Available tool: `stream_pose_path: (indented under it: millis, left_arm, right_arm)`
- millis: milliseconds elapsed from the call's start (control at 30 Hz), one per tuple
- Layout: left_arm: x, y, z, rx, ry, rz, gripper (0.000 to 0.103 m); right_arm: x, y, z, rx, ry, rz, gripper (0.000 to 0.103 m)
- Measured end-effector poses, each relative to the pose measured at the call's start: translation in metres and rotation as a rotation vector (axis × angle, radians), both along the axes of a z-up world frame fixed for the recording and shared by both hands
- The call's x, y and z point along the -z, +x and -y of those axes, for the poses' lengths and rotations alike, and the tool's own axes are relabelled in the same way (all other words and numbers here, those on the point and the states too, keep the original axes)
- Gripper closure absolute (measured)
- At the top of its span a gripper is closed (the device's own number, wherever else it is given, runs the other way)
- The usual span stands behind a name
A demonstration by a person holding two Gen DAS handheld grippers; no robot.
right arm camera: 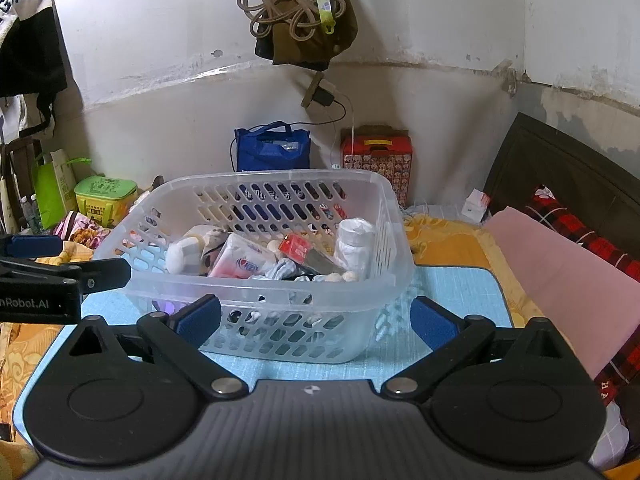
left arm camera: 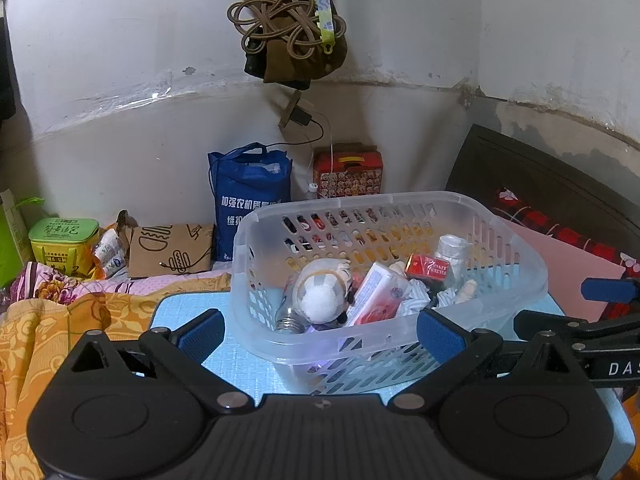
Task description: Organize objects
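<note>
Right, your translucent slotted plastic basket sits on pale blue textured mat, holding soft white plush toy, glossy tissue pack, red carton, wrapped white bottle. Your left gripper spread wide, blue pads either side of near rim, gripping nothing. Your right gripper likewise parted, empty. Beyond: blue bag, red box, green tin. Bare mat strip at near edge.

Basket on blue mat
</note>
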State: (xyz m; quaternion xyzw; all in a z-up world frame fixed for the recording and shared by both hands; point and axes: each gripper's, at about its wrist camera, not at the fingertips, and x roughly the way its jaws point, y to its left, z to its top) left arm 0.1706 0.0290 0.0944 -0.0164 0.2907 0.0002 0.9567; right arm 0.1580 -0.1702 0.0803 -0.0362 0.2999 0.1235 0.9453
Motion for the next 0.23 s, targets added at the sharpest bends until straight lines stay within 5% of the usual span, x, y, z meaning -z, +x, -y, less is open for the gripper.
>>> stream_pose_path:
  millis: [233]
  left_arm:
    - [-0.0036,-0.0032,-0.0005,-0.019,0.026,0.028,0.0]
  right_arm:
    - [0.0002,-0.0007,-0.0005,0.001,0.003,0.001,0.0]
